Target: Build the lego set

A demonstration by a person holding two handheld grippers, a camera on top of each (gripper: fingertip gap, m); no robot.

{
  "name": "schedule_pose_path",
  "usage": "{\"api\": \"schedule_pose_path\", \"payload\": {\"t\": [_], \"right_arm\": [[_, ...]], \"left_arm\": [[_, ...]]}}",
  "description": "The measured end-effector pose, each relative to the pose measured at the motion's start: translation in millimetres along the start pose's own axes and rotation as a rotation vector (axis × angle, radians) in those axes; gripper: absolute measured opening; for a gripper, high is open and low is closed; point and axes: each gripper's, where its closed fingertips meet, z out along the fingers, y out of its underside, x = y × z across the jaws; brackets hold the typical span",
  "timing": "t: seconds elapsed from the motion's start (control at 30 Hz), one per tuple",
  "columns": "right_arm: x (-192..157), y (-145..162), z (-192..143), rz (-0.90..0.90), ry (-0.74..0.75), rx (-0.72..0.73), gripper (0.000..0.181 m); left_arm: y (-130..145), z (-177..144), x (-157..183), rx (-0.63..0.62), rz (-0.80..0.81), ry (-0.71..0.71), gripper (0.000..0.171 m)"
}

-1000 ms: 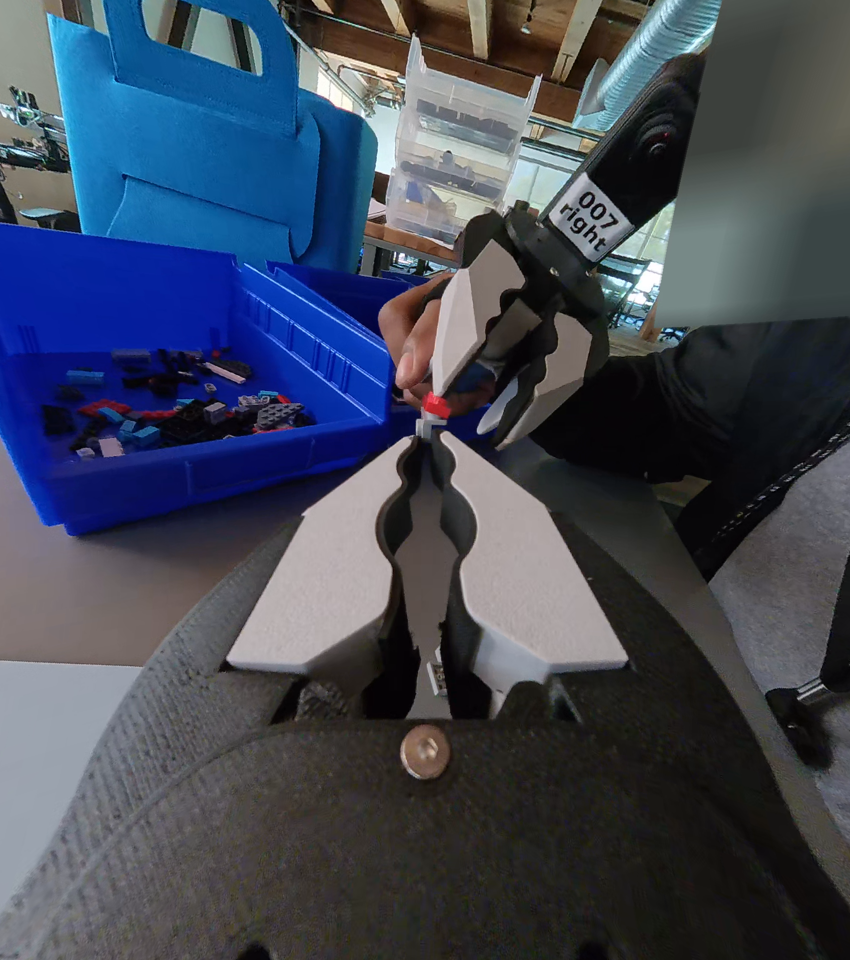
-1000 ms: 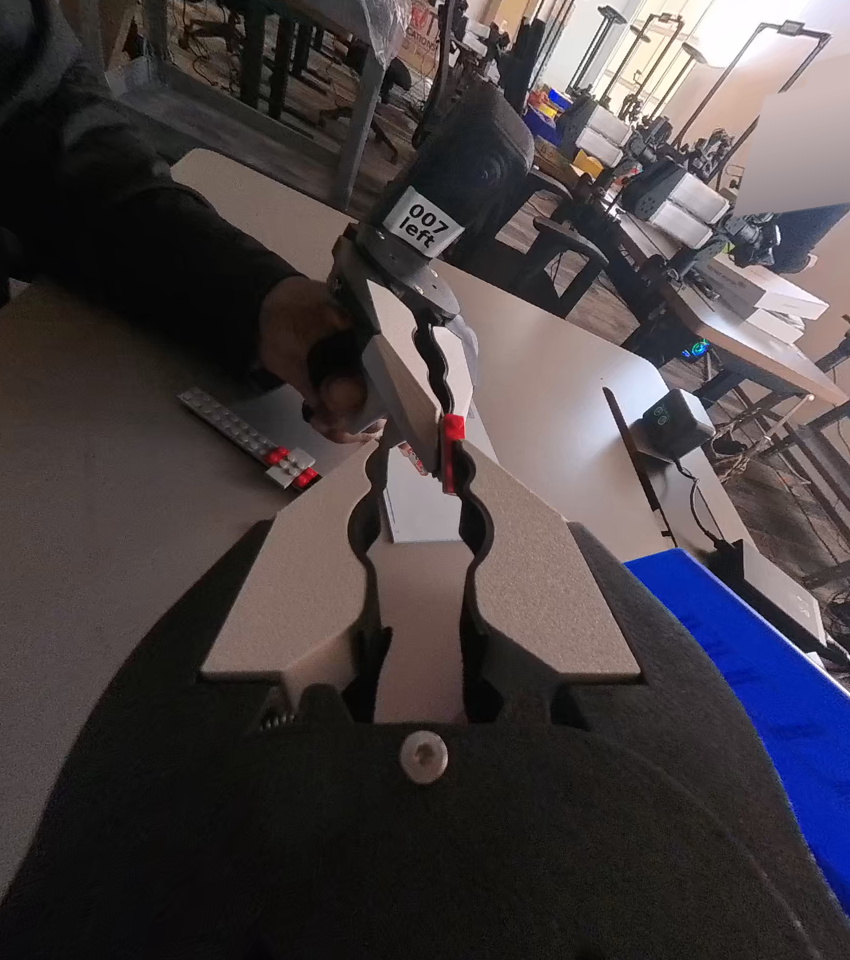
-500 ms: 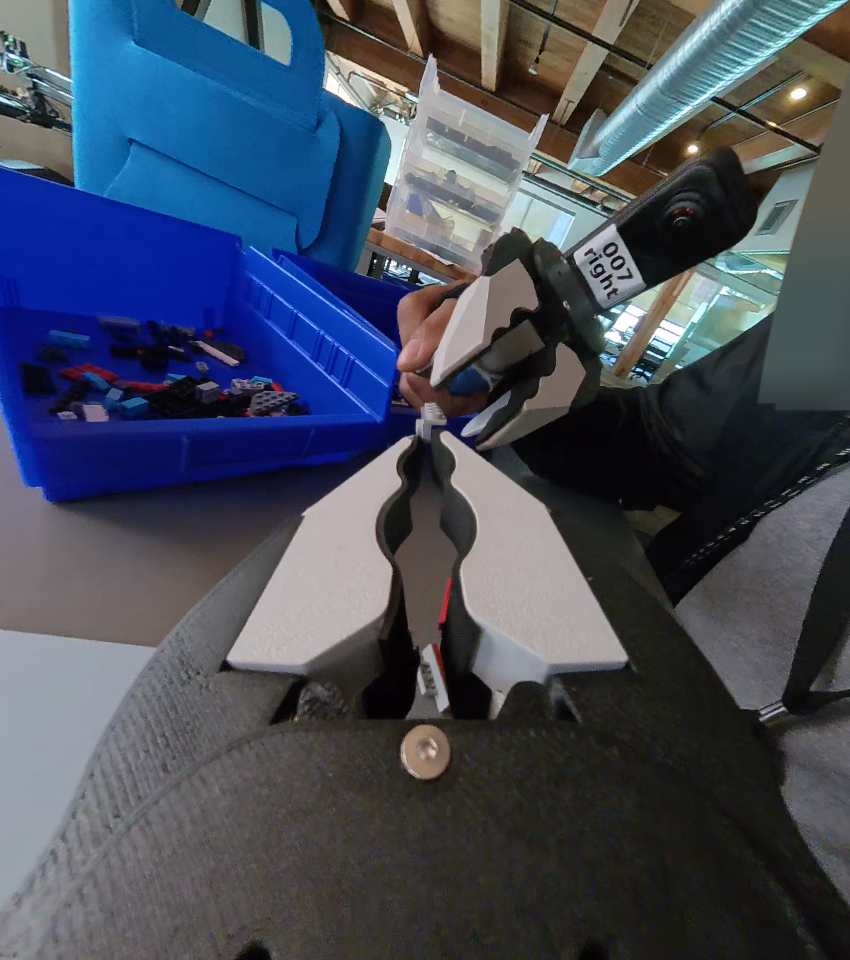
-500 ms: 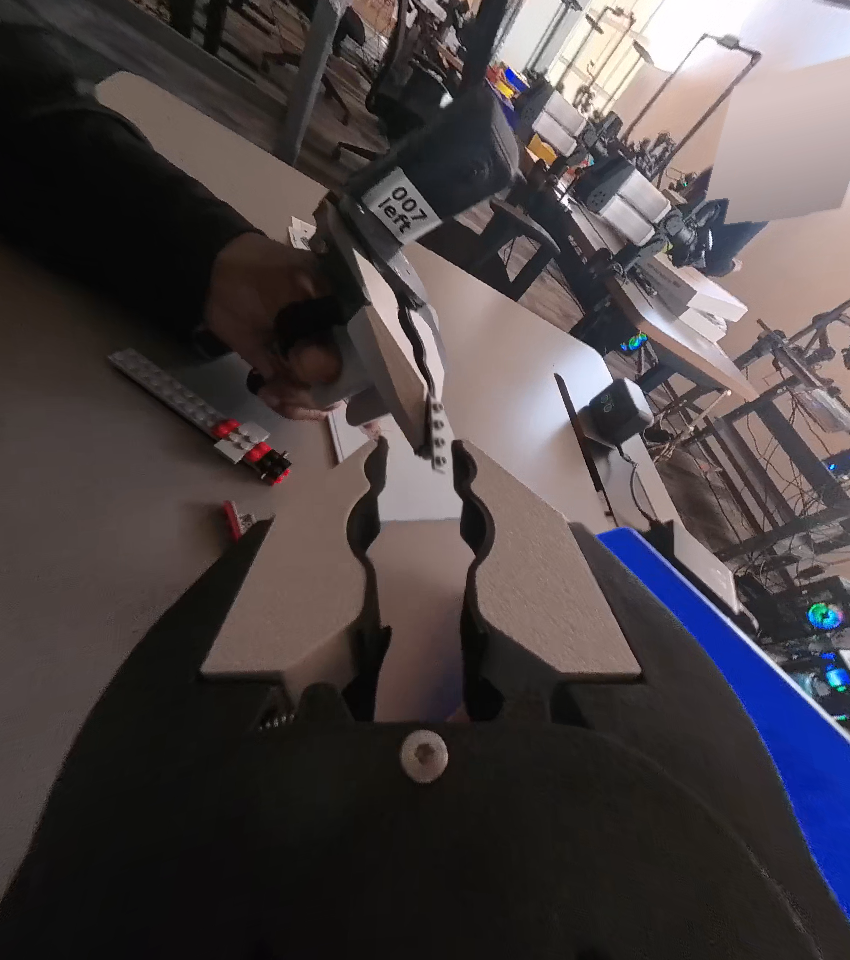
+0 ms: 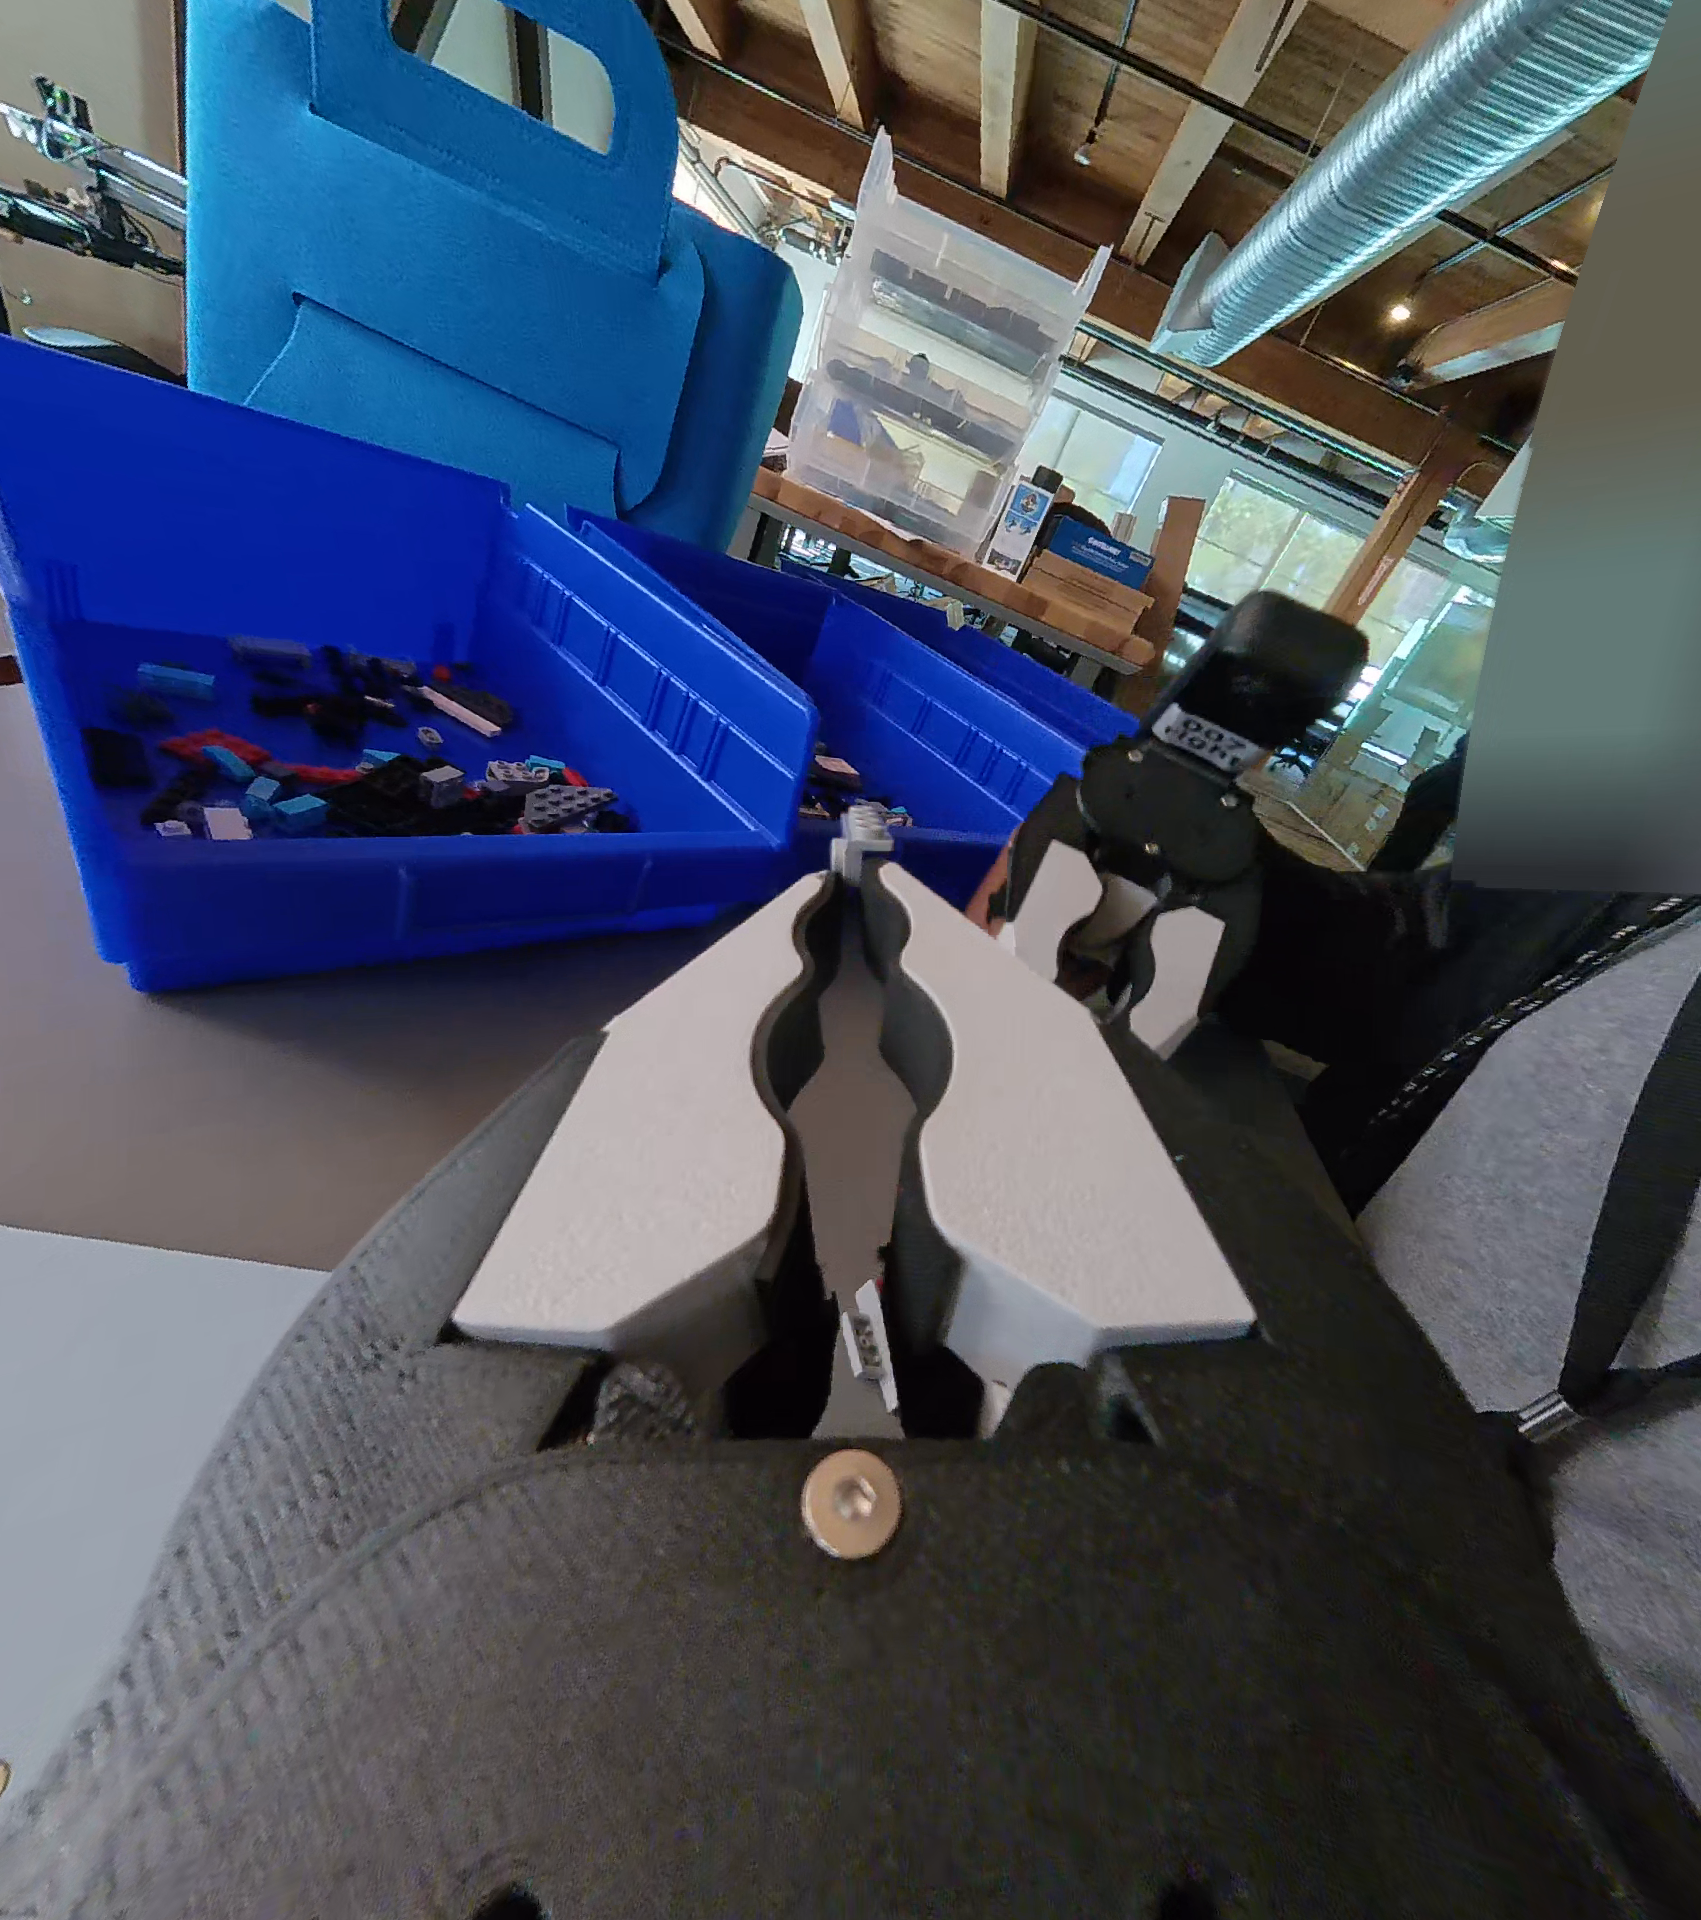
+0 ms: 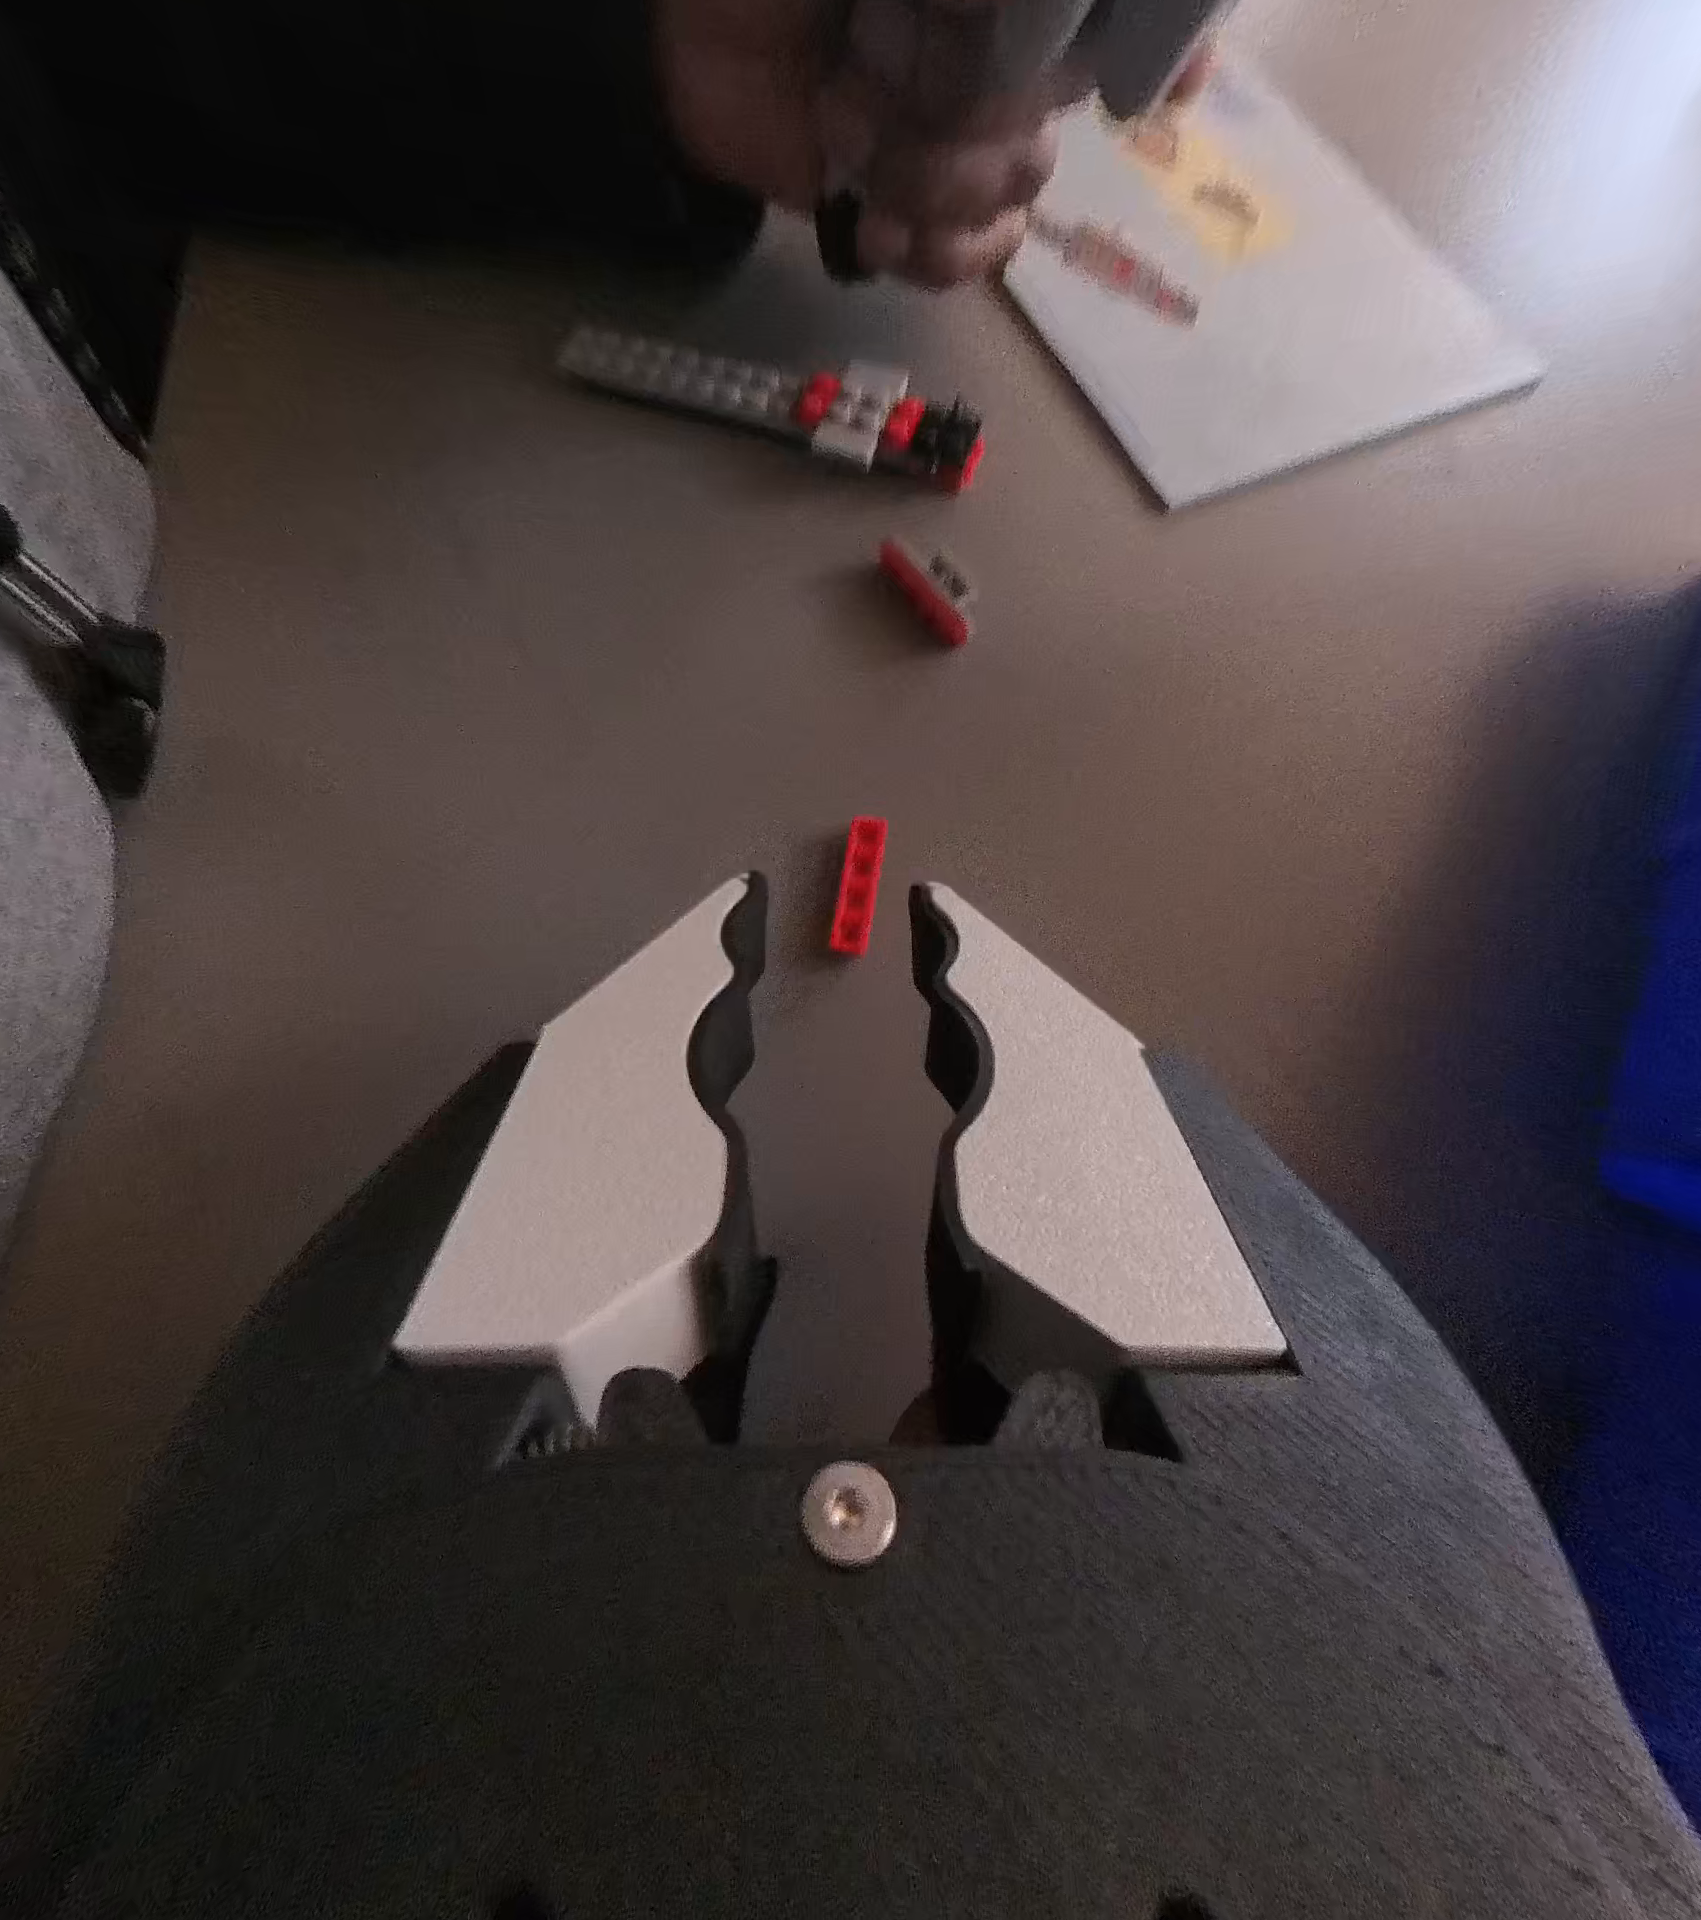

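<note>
Four studs top the red plate (blurred, seemingly flat) between parted tongs.

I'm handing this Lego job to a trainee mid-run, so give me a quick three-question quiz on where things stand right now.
1. True or false: the right claw is shut on the small red four-stud plate.
2. What does the left claw hold? A) a light grey studded piece B) a blue brick C) nothing
3. In the right wrist view, which lies nearer the right claw: the long grey studded plate with red and white pieces, or the small red-and-grey assembly?

Key: 1. False: it is open, with the plate flat on the grey tabletop just ahead of its fingertips. 2. A. 3. The small red-and-grey assembly.
</note>
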Motion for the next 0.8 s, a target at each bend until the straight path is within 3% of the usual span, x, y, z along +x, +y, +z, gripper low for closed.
{"api": "schedule_pose_path", "payload": {"t": [0.13, 0.3, 0.6, 0.8], "right_arm": [[-1.1, 23.1, 6.8, 0.006, 0.081, -0.115, 0.029], [3.6, 19.3, 13.7, -0.025, 0.131, -0.114, 0.011], [29.9, -49.9, -5.8, -0.039, 0.205, 0.114, 0.011], [44.5, -52.4, -1.8, -0.041, 0.230, 0.105, 0.017]], "left_arm": [[0.7, 1.8, 3.3, 0.000, -0.001, 0.011, 0.002], [1.4, 4.0, 7.6, -0.003, 0.007, 0.021, 0.002], [2.1, 3.3, 4.1, 0.000, -0.014, 0.015, 0.002], [-0.6, 0.2, 0.9, 0.009, -0.016, 0.004, 0.002]]}}
